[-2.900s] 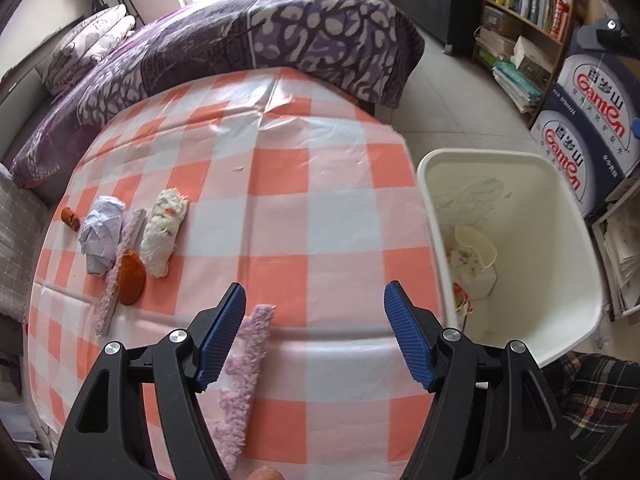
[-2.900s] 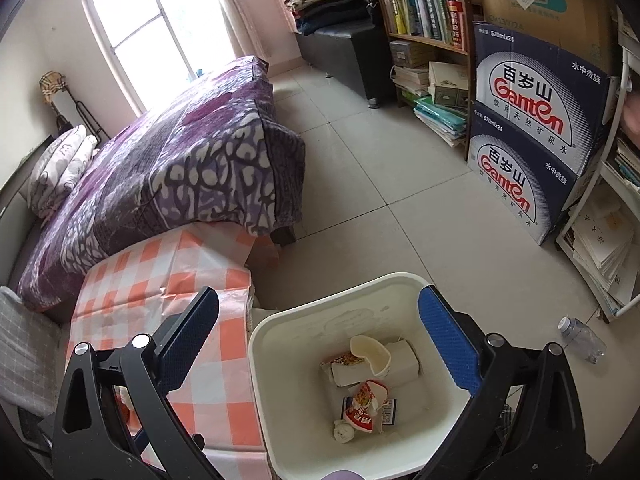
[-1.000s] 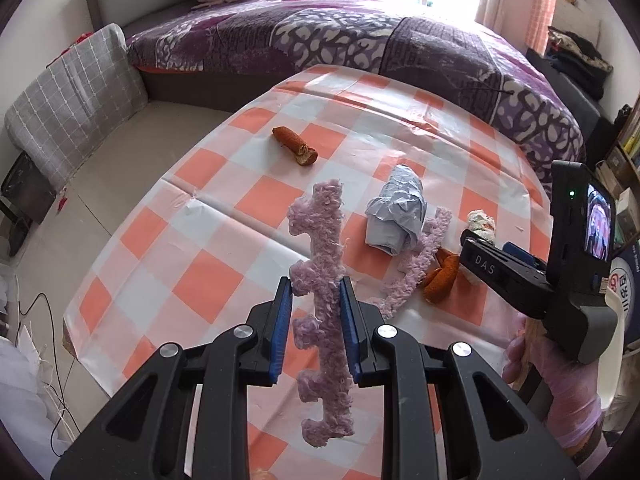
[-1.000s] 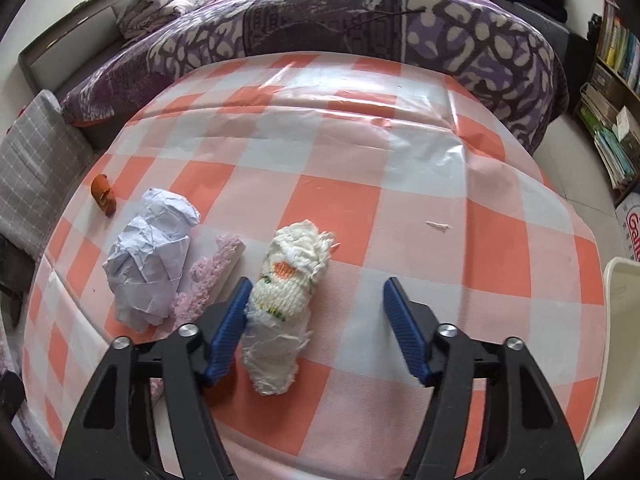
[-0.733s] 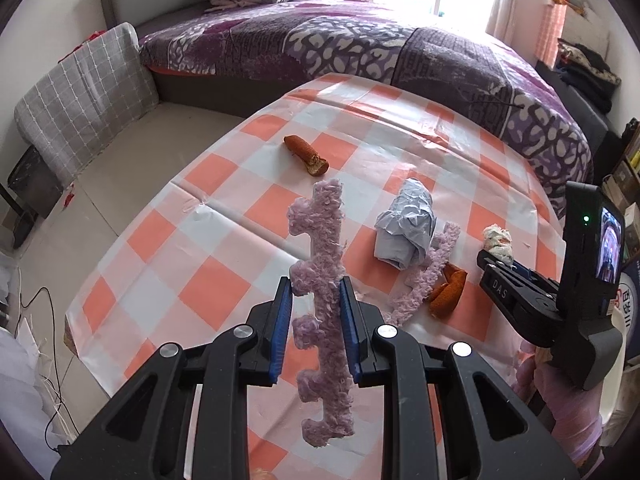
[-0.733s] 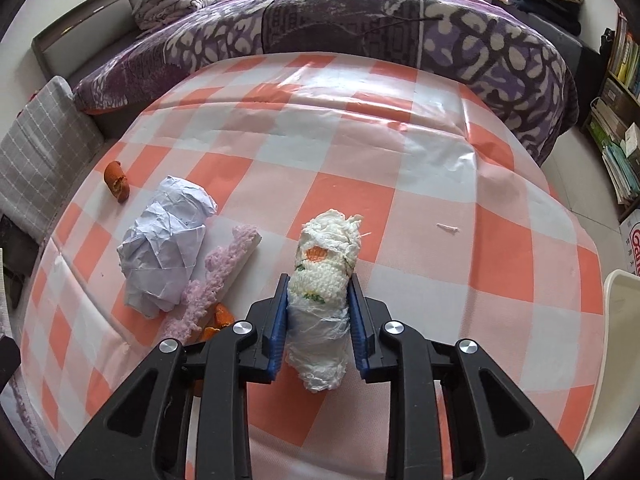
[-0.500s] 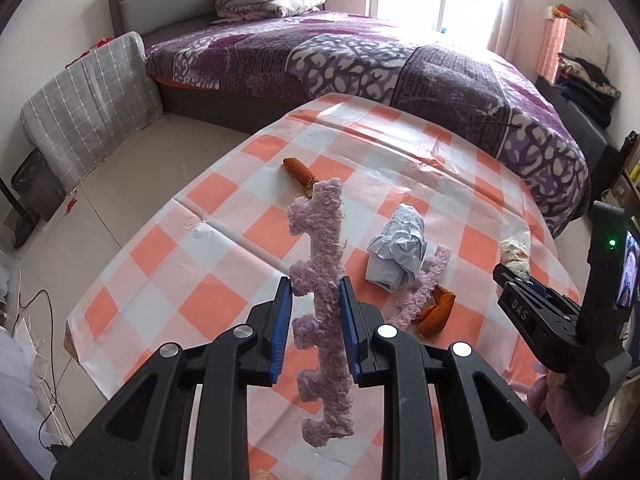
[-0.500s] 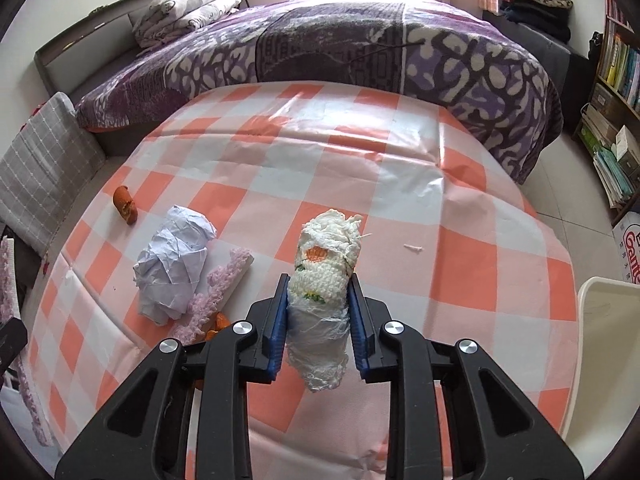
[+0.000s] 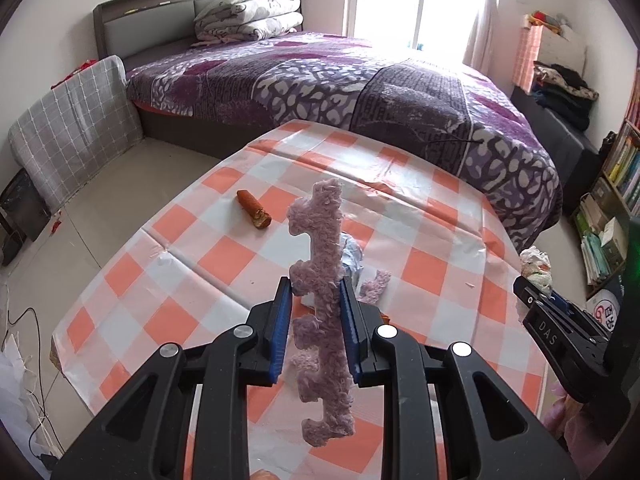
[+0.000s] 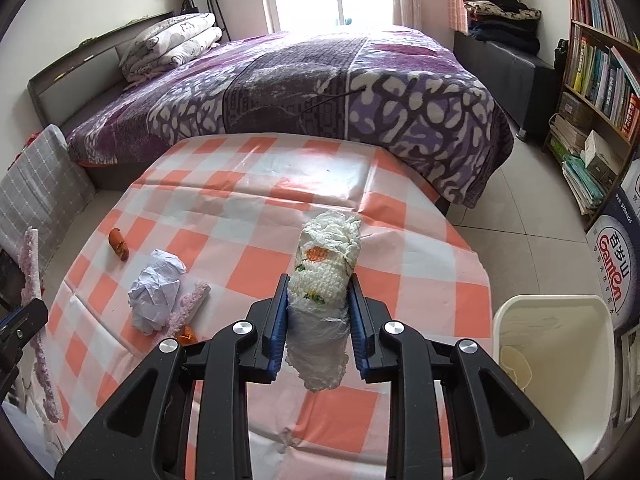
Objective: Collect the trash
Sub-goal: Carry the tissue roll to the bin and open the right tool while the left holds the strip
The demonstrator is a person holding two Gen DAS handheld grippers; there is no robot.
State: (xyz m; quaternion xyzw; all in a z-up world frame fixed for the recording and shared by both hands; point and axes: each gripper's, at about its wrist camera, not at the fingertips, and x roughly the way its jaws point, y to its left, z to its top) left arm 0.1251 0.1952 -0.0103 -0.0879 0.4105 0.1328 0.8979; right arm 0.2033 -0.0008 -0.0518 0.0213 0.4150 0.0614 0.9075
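**Both grippers loaded, bin drop not done yet**

My left gripper (image 9: 314, 328) is clenched on the fuzzy pink strip (image 9: 322, 308), which stands upright between the blue pads and sticks out above and below them, clear of the table. It is a soft, lavender-pink notched piece, floppy-looking.

My right gripper (image 10: 318, 320) grasps the white wad (image 10: 324, 292). Its jaws have just been closing, and the wad is now pinched between them. It is a crumpled tissue-like roll with orange and green marks, its lower end wrapped in clear film. I judge it light and squashy.

The white bin (image 10: 556, 360) sits at about 4 o'clock in the right view, off the table edge, with some pale trash already inside. Both held pieces still need to go in there.

Left on the checked tablecloth (image 10: 256, 264), around 9 o'clock in the right view:
- crumpled paper ball (image 10: 156, 290)
- second pink strip (image 10: 190, 306), just beside the ball
- small orange scrap (image 10: 186, 334) at the strip's near end
- orange-brown stub (image 10: 119, 243), farther out at 10 o'clock, apart from the rest

So roughly midway, I judge. Beyond the table is the purple bed (image 10: 320, 92).
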